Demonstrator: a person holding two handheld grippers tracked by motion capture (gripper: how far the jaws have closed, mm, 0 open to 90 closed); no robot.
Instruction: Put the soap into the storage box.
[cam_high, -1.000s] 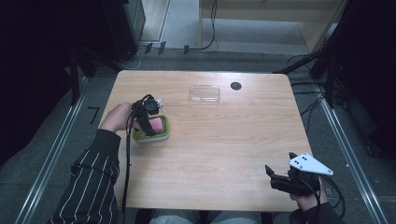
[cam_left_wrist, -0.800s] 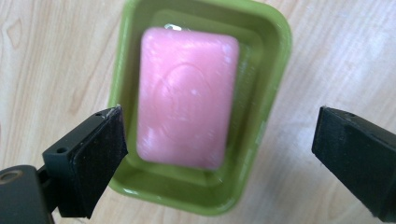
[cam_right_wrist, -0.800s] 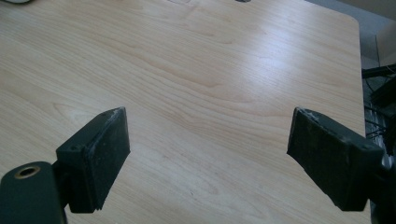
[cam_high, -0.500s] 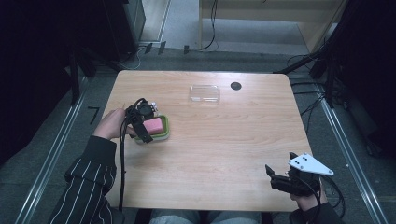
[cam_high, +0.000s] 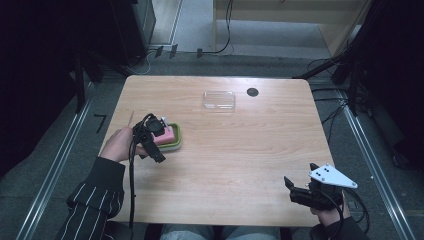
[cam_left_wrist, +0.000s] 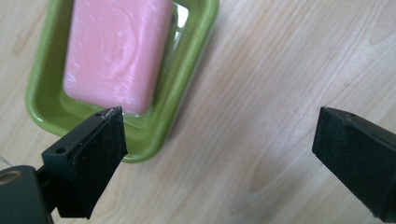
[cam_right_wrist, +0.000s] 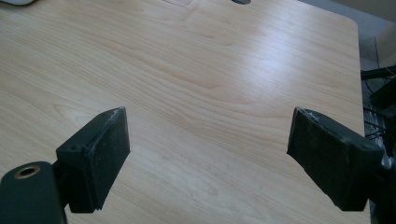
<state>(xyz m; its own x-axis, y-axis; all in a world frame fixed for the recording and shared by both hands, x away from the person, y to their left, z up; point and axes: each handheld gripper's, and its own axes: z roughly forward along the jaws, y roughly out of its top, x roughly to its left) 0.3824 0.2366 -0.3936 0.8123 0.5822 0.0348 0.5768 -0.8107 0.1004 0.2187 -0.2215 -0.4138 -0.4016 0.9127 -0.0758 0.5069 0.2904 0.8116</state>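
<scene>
The left hand-held gripper (cam_left_wrist: 217, 154) hangs released just over the near end of the green dish (cam_left_wrist: 187, 84), which holds the pink soap (cam_left_wrist: 116, 51) on the left part of the counter (cam_high: 240, 150). The step looks like the approach to a grasp; next the jaws would need to straddle the soap or dish rim and close. The right hand-held gripper (cam_right_wrist: 208, 158) rests released over bare counter, well apart.

pink soap bar (cam_left_wrist: 116, 51) lying flat inside green rectangular dish (cam_left_wrist: 187, 88), near table's left edge.
</scene>
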